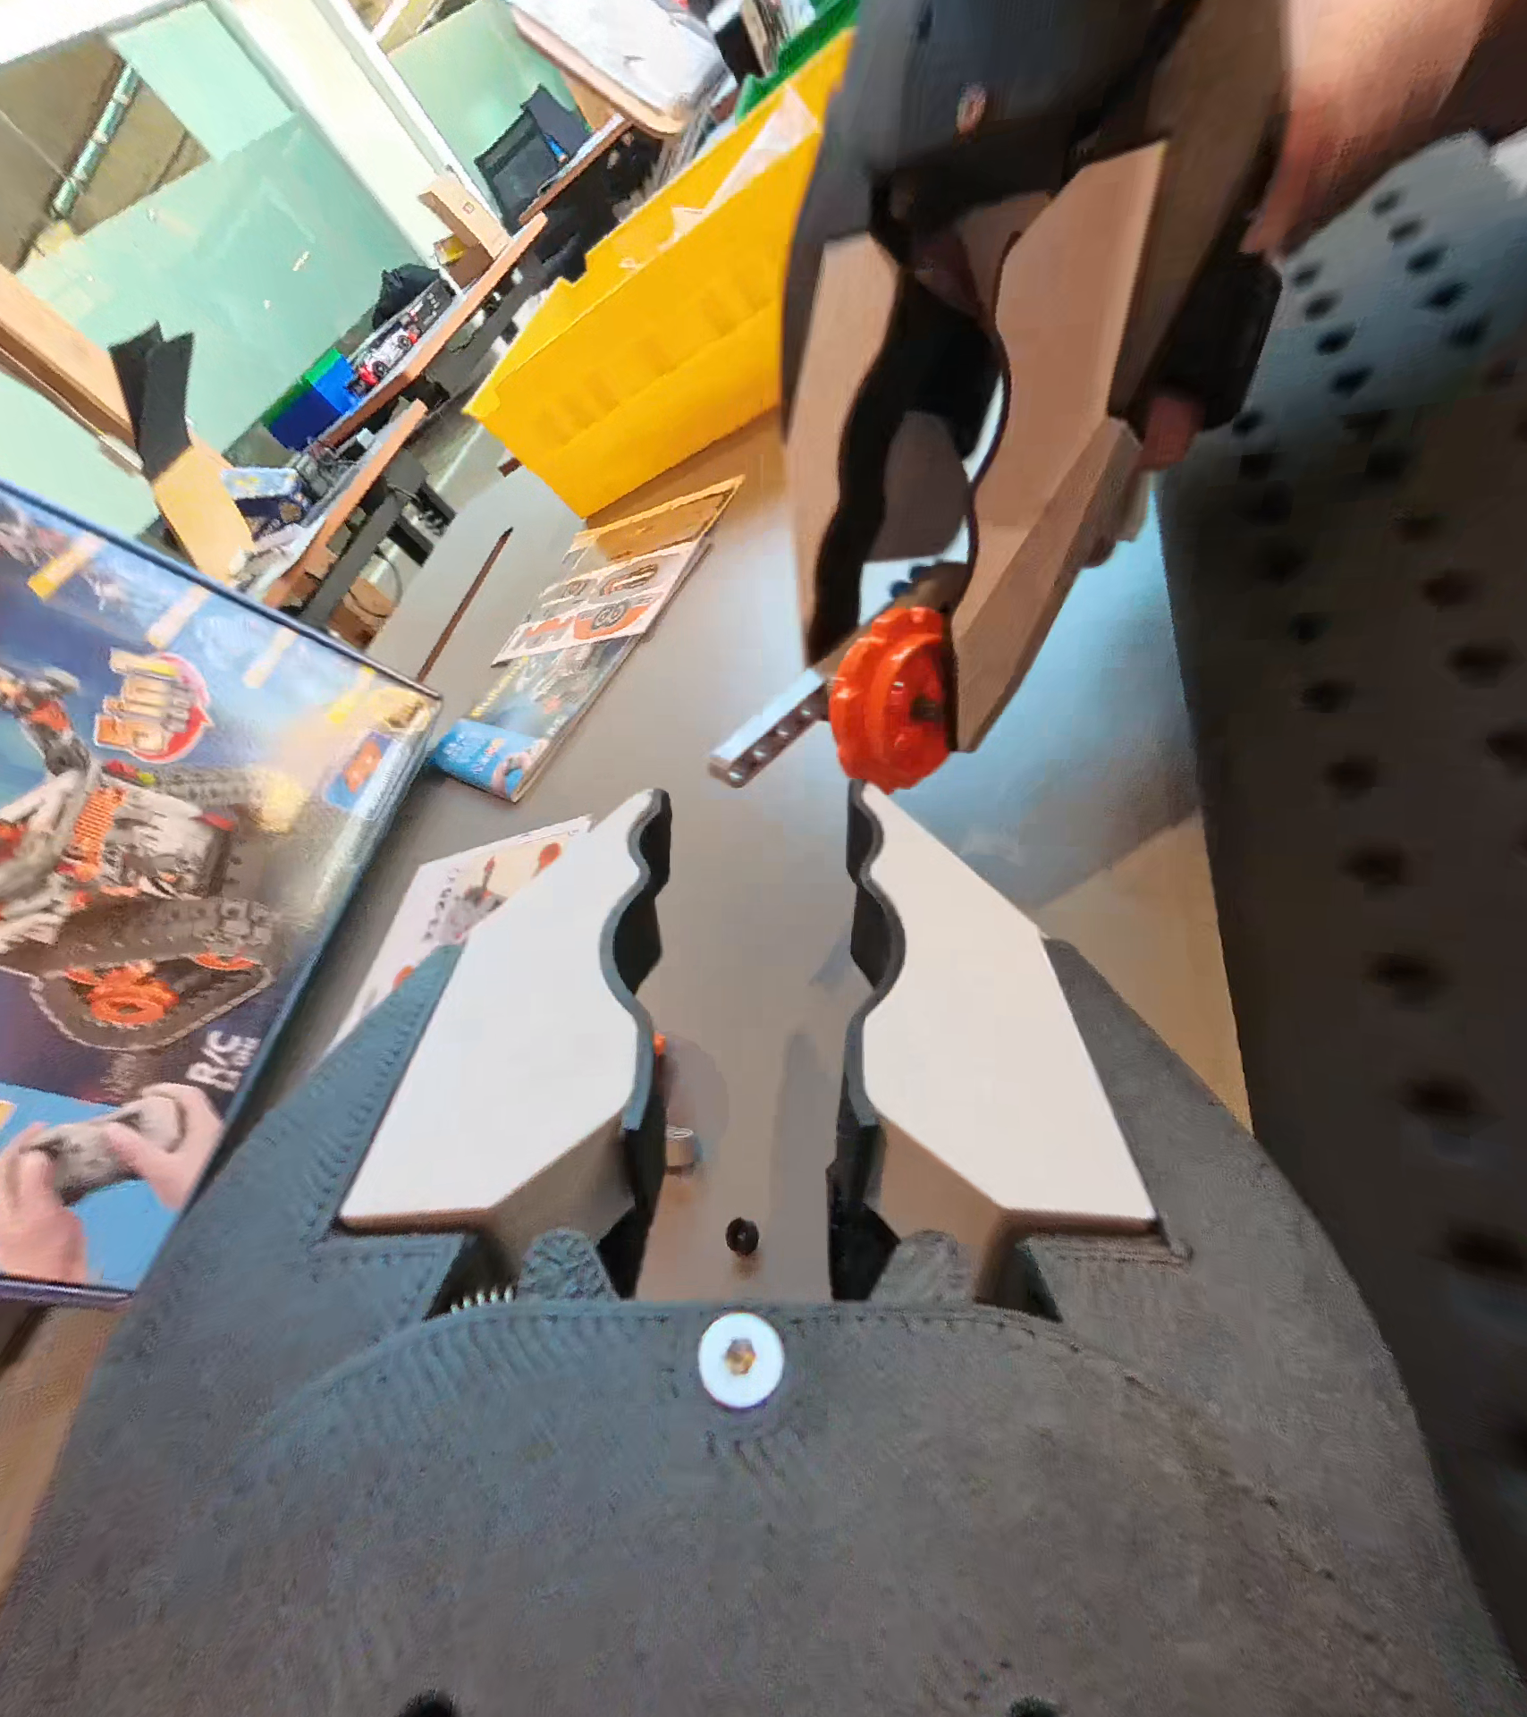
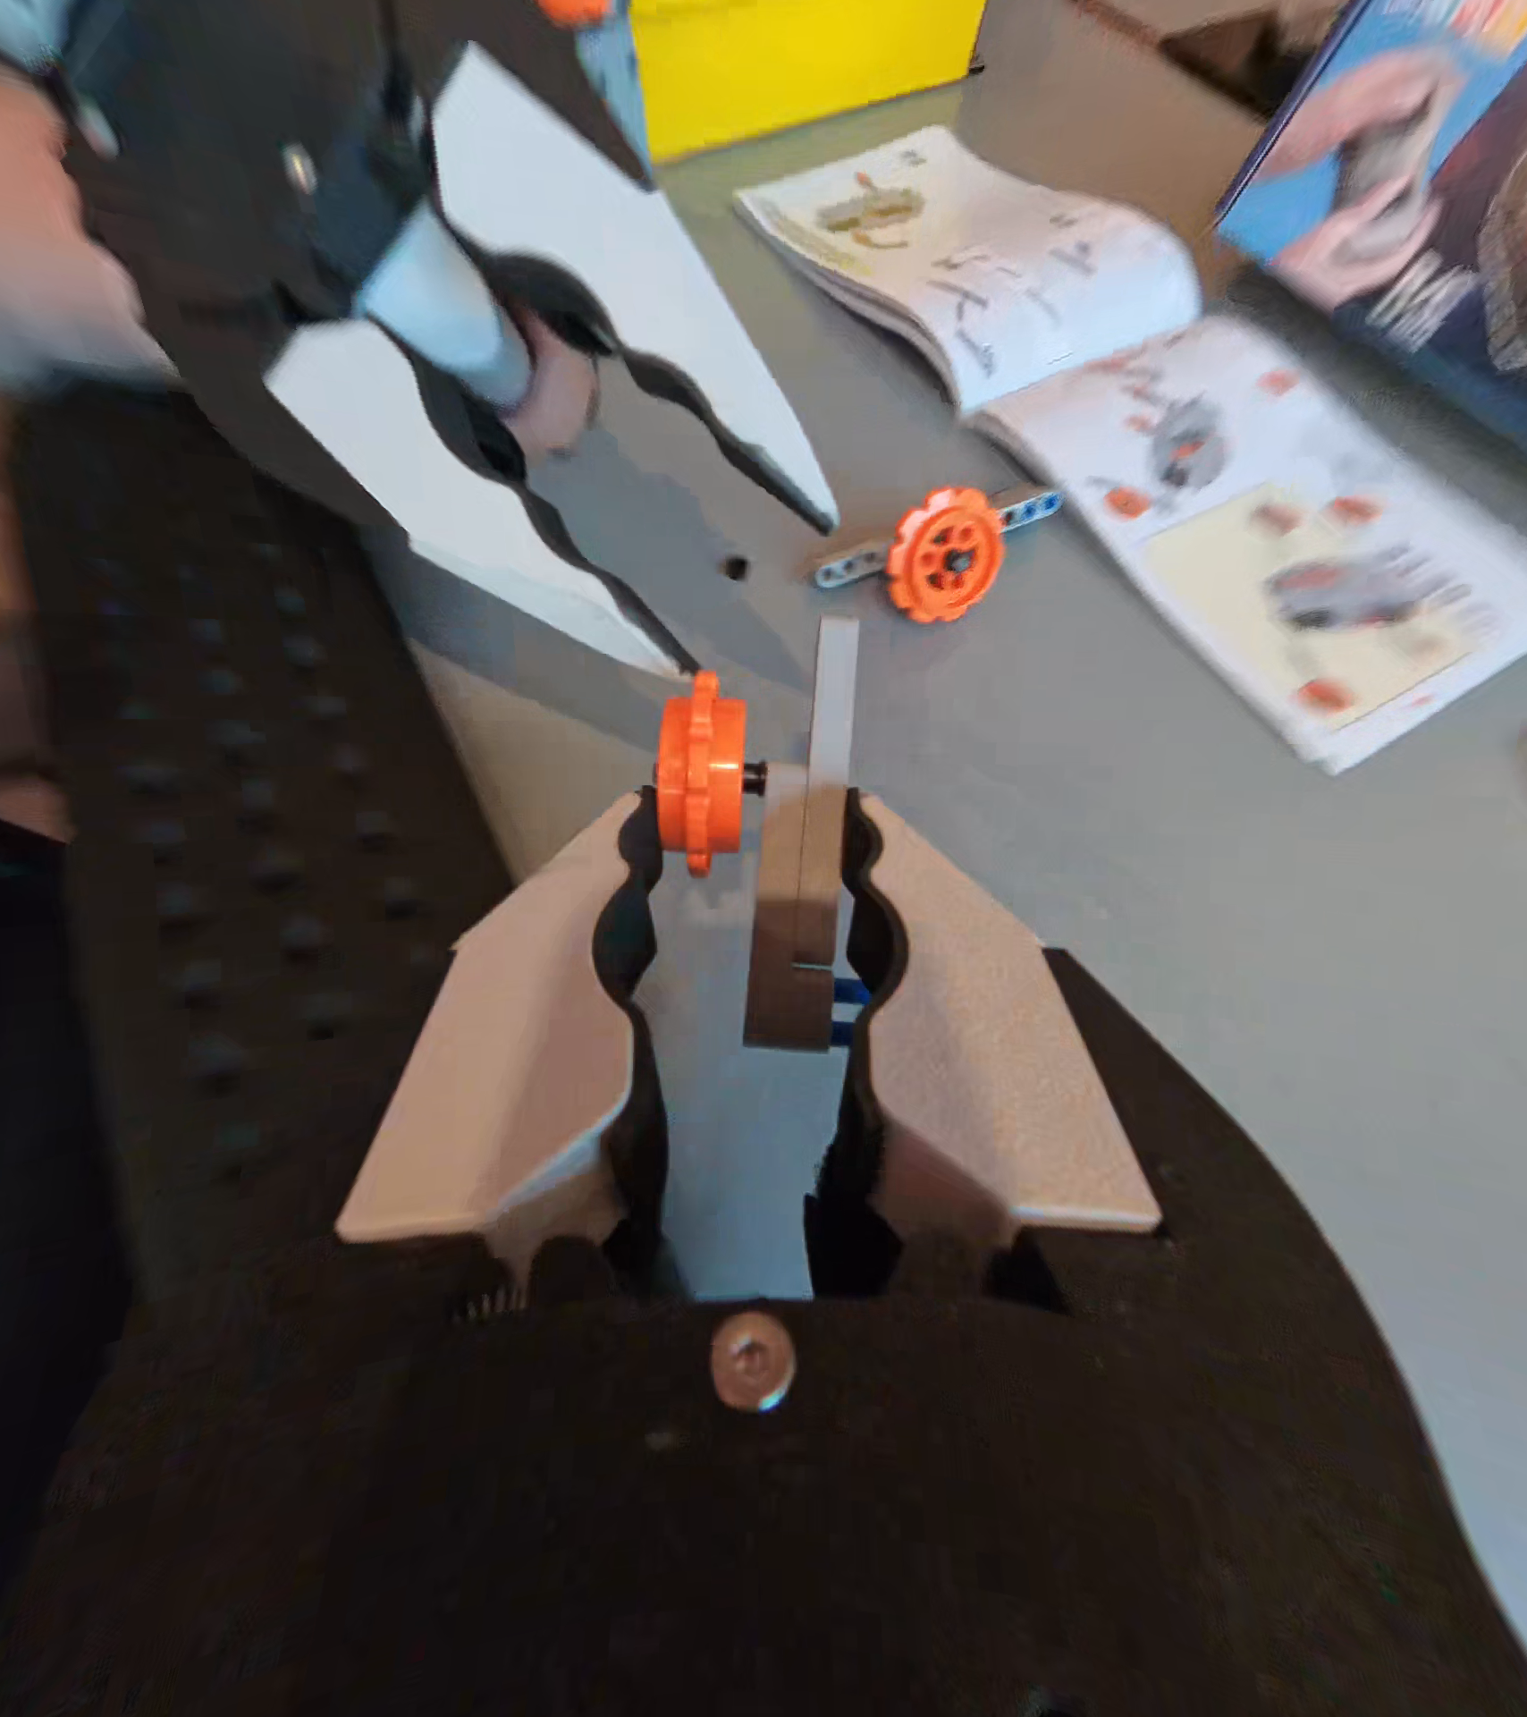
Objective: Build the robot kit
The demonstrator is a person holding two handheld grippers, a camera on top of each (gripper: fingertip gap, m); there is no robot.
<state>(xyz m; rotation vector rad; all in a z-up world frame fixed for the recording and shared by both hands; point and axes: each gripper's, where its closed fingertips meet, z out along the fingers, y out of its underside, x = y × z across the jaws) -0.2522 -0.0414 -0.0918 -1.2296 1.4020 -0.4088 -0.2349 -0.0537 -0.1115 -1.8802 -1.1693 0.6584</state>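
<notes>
Right gripper (image 2: 755, 836) is clamped on a grey beam (image 2: 820, 836) carrying an orange gear (image 2: 699, 776), long axis running forward along the fingers. Left gripper (image 1: 755, 836) is held apart and empty, the gear assembly just ahead and slightly right of its tips.

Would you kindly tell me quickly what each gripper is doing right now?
Left gripper: jaws open, holding nothing.
Right gripper: jaws shut on a grey beam with an orange gear pinned to it.

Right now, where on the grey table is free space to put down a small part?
Bare table lies right of the right gripper, below the open booklet. Crowded: around the loose orange wheel assembly, black pin and left gripper.
</notes>
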